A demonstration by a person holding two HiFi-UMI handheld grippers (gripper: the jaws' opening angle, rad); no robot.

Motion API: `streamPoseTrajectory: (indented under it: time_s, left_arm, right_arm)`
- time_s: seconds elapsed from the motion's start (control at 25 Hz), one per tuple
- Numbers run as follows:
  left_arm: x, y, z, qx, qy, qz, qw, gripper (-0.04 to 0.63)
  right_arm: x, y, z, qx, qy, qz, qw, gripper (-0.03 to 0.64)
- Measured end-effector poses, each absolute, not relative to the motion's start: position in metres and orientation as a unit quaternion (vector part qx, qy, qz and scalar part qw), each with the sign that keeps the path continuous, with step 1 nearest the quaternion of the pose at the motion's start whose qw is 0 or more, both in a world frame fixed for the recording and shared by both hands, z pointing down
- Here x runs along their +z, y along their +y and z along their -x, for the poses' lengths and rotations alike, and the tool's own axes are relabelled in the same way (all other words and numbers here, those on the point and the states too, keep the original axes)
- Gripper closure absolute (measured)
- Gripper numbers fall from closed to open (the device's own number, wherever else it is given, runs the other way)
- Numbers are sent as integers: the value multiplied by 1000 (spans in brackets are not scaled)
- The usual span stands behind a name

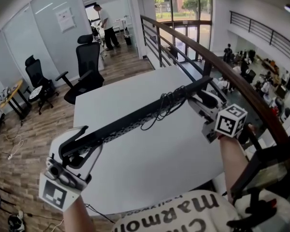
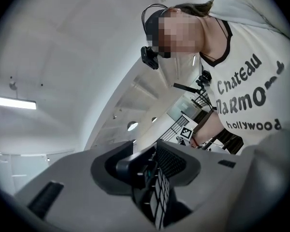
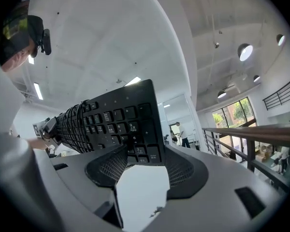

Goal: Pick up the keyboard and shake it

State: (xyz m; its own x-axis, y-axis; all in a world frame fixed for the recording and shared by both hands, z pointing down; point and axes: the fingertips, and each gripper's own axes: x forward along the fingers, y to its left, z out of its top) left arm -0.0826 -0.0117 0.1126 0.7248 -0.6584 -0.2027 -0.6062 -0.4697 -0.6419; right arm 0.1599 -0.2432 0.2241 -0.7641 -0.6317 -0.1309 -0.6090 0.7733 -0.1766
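A black keyboard (image 1: pixel 135 118) hangs in the air above the white table (image 1: pixel 135 168), tilted up on edge, its cable (image 1: pixel 166 108) wound round its middle. My left gripper (image 1: pixel 77 151) is shut on the keyboard's near left end (image 2: pixel 152 178). At the far right end (image 3: pixel 135 129) my right gripper (image 1: pixel 203 100) is shut on the number-pad end, with the keys facing its camera. The keyboard slopes up from the left gripper to the right one.
A wooden-topped railing (image 1: pixel 203 57) runs along the table's right side with a drop to a lower floor beyond. Black office chairs (image 1: pixel 87 74) stand past the table's far left corner. A person (image 1: pixel 106 25) stands far back by a desk.
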Motion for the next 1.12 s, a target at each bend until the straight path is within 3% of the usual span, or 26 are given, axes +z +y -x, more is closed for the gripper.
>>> streamPoseTrajectory:
  time_s: [0.72, 1.12]
  left_arm:
    - [221, 33, 104, -31, 373, 913, 163, 468]
    - [271, 50, 99, -61, 369, 921, 105, 480]
  right_arm:
    - [378, -161, -153, -186, 913, 363, 6, 360]
    - [452, -133, -151, -255, 896, 360, -49, 364]
